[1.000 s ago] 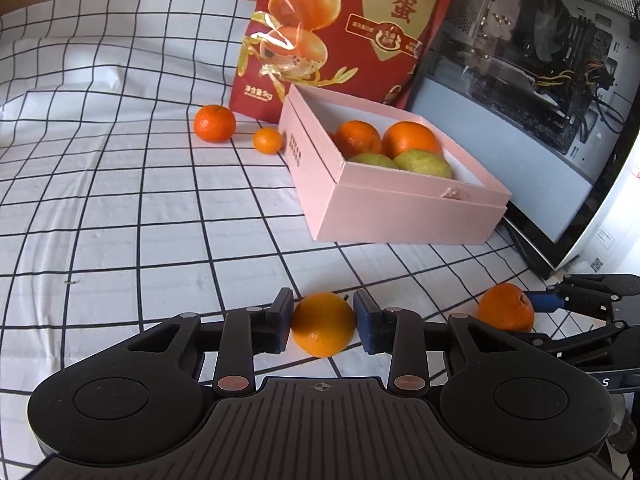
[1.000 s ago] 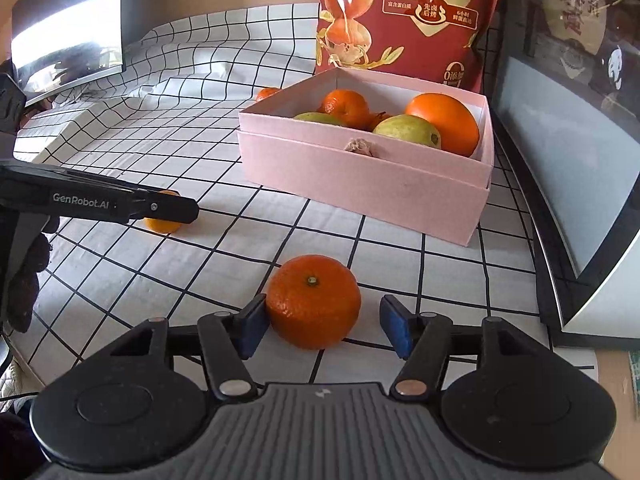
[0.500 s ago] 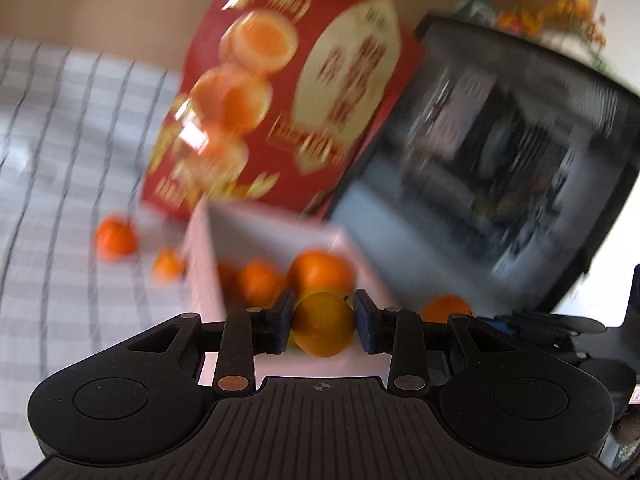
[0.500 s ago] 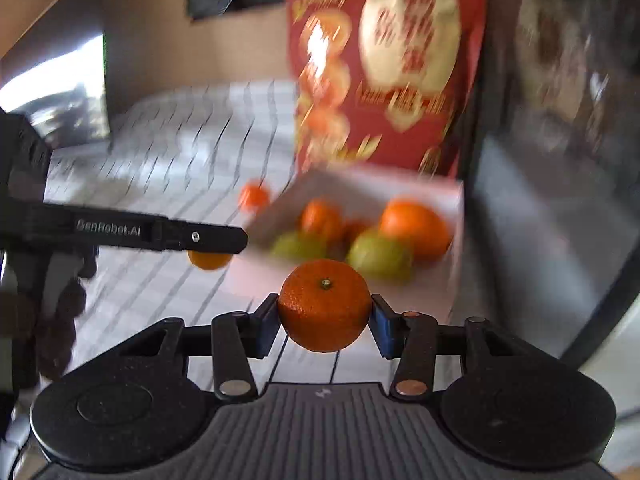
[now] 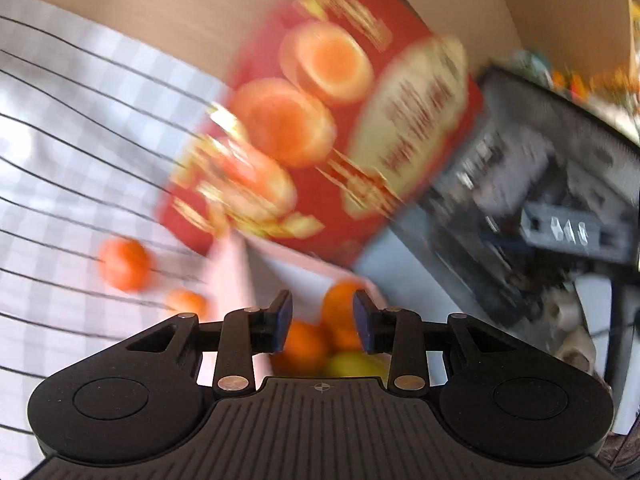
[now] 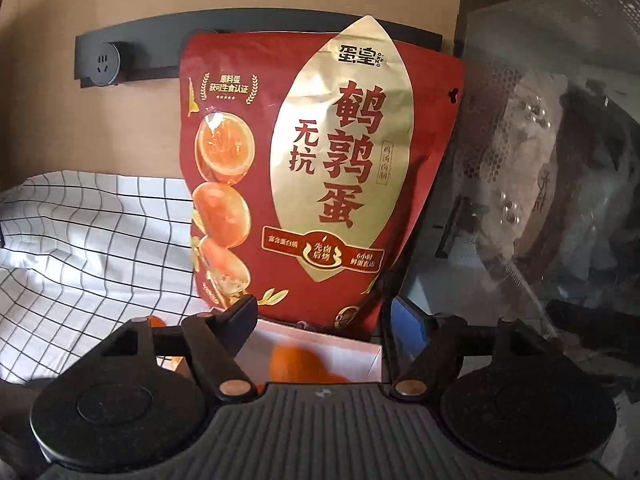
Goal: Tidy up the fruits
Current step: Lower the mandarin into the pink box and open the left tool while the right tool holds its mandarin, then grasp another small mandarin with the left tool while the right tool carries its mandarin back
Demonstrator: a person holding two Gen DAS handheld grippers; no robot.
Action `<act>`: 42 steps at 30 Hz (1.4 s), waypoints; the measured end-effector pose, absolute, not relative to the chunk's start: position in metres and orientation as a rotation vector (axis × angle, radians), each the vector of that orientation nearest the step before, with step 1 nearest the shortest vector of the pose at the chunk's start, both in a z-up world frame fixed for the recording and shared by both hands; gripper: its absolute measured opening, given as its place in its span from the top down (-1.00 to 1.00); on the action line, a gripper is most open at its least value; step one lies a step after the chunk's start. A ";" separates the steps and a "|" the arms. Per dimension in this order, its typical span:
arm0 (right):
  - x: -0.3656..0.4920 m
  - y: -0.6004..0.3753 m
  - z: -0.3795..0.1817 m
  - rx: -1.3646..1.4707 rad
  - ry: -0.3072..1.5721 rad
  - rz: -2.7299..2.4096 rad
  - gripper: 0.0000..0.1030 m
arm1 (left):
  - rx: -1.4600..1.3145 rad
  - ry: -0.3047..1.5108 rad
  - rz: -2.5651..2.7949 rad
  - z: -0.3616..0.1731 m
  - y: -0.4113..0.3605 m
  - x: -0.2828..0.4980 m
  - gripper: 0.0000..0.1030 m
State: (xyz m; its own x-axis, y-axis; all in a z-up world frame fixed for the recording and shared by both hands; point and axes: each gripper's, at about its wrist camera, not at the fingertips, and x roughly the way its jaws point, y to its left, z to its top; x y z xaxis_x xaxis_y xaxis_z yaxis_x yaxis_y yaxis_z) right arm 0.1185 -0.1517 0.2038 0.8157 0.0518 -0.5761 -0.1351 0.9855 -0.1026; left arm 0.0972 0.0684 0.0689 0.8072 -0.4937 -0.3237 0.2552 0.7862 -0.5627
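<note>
Red snack bag [image 6: 320, 176]: glossy foil-like film with a gold panel that catches the light. Checked cloth [image 6: 100, 240]: matt white fabric, wrinkled, covering the bench. Pink box [image 6: 344, 352]: matt card, smooth walls. Right tool [image 6: 320, 320]: matt black plastic with ribbed housing, metal pivot pins, blue pads. Oranges [image 5: 304, 340]: dull, finely dimpled peel, blurred.

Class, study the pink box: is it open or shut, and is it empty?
Open and not empty. The pink box has no lid over it, its white inside wall shows, and an orange fruit sits within its walls.
</note>
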 end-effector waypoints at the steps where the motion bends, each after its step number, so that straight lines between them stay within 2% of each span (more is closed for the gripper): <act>1: 0.118 -0.152 0.205 -0.132 0.616 0.111 -0.45 | -0.538 0.458 -0.375 0.068 0.087 0.093 0.28; 6: 0.115 -0.132 0.201 -0.109 0.637 0.176 -0.60 | -0.600 0.352 -0.112 0.042 0.169 0.069 0.28; 11: 0.129 -0.061 0.176 -0.168 0.698 0.292 -0.63 | -0.670 0.394 0.063 0.033 0.208 0.063 0.28; 13: 0.139 -0.030 0.161 -0.180 0.751 0.350 -0.57 | -0.642 0.376 0.098 0.038 0.211 0.059 0.28; 15: 0.149 0.000 0.146 -0.204 0.799 0.402 -0.42 | -0.612 0.362 0.127 0.042 0.212 0.055 0.28; 19: 0.177 0.046 0.111 -0.315 0.875 0.349 -0.37 | -0.626 0.386 0.119 0.041 0.213 0.054 0.28; 21: 0.188 0.057 0.095 -0.383 0.905 0.302 -0.05 | -0.628 0.394 0.107 0.042 0.213 0.056 0.28; 22: 0.191 0.056 0.090 -0.386 0.918 0.292 -0.02 | -0.624 0.397 0.103 0.042 0.210 0.058 0.28; 27: 0.214 0.046 0.080 -0.234 0.948 0.291 -0.02 | -0.576 0.401 0.102 0.042 0.202 0.063 0.28; 32: 0.232 0.048 0.054 -0.216 0.995 0.240 -0.03 | -0.579 0.399 0.109 0.041 0.205 0.063 0.28; 33: 0.232 0.048 0.053 -0.209 1.001 0.247 0.06 | -0.582 0.401 0.103 0.041 0.205 0.063 0.28; 34: 0.230 0.048 0.055 -0.205 0.988 0.251 0.15 | -0.581 0.403 0.097 0.041 0.205 0.063 0.28; 38: 0.208 0.041 0.079 -0.177 0.950 0.317 0.15 | -0.556 0.429 0.068 0.037 0.197 0.067 0.28; 42: 0.145 0.015 0.115 -0.159 0.904 0.482 0.15 | -0.533 0.485 -0.074 0.031 0.180 0.081 0.28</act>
